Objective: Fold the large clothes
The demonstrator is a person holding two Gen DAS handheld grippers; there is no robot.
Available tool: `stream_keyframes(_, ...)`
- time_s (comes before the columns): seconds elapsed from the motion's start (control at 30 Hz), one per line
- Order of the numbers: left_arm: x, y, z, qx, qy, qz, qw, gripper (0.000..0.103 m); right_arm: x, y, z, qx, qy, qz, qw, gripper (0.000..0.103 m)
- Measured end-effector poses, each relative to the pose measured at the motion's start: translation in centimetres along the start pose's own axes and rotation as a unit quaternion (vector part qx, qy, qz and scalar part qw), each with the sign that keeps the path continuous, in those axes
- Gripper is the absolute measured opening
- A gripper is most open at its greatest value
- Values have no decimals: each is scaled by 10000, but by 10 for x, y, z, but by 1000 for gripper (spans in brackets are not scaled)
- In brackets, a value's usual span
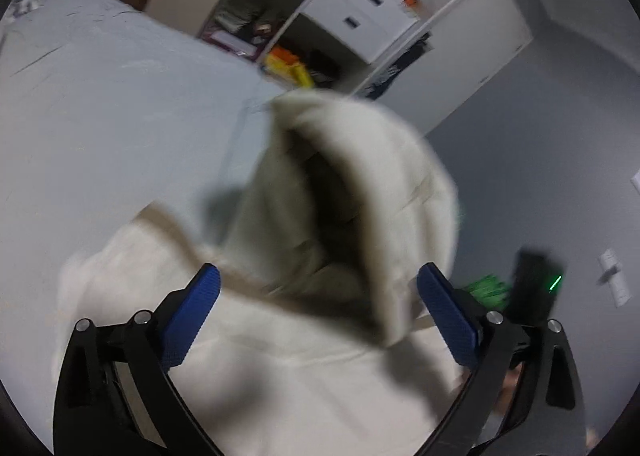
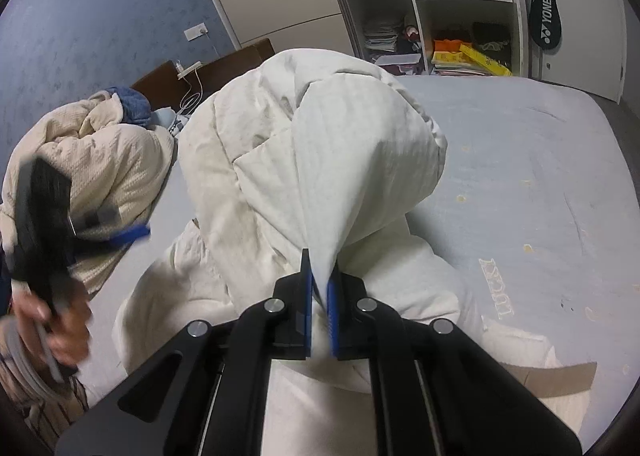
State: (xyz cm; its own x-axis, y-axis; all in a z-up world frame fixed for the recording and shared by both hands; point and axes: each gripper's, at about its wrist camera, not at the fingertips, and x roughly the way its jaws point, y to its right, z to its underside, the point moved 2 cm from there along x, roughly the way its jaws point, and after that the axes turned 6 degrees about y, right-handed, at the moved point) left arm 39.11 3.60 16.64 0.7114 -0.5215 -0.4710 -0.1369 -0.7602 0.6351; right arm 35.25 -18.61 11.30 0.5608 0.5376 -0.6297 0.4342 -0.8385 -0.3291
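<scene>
The fold is at an early stage, by the look of it. The white garment [image 2: 320,160], a large, padded piece of clothing, is bunched up in a tall heap on the bed [image 2: 520,160], with no flat, squared panel to be seen anywhere. The right claw [image 2: 319,276] is closed tight on a thin corner of the white cloth, which rises from the pads in a taut cone, so that part of the garment is lifted while the rest trails down onto the mattress. The left claw [image 1: 318,276] stands wide open with nothing between its blue pads; the white garment [image 1: 340,192] lies under and ahead of it, blurred, and in the right wrist view this claw [image 2: 132,233] shows at the left edge in a person's hand [image 2: 56,320], clear of the cloth. A cream blanket [image 2: 100,160] sits crumpled near the headboard, apart from the work. Still to do, as I judge it: spread the garment flat, bring sleeves and sides in, and fold it down; none of this shows as done.
</scene>
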Motion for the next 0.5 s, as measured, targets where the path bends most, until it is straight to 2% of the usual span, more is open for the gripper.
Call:
stream_keyframes(0.07, 17, 14, -12, -70, -128, 233, 9996, 97, -3, 0, 3, 17, 6, -1, 10000, 5)
stream_keyframes(0.17, 47, 23, -21, -202, -374, -100, 9990, 97, -7, 0, 7, 43, 16, -22, 10000, 5)
stream_keyframes(0.23, 59, 23, -25, -329, -378, -242, 9985, 95, -11, 0, 10, 68, 28, -46, 10000, 4)
stream_keyframes(0.3, 68, 23, -27, -532, -355, -122, 9979, 85, -13, 0, 12, 101, 32, -76, 9999, 4)
stream_keyframes(0.33, 72, 27, -27, -602, -378, 31, 9975, 62, -14, 0, 13, 111, 29, -87, 9999, 4)
stream_keyframes(0.37, 75, 30, -26, -643, -429, 149, 9969, 32, -15, 0, 14, 118, 14, -94, 9999, 4)
stream_keyframes(0.43, 75, 39, -25, -512, -424, 230, 9975, 3, -15, 0, 17, 127, -31, -67, 9999, 4)
stream_keyframes(0.5, 70, 54, -22, -145, -267, 347, 9989, 3, -13, 2, 21, 194, -104, -49, 9997, 4)
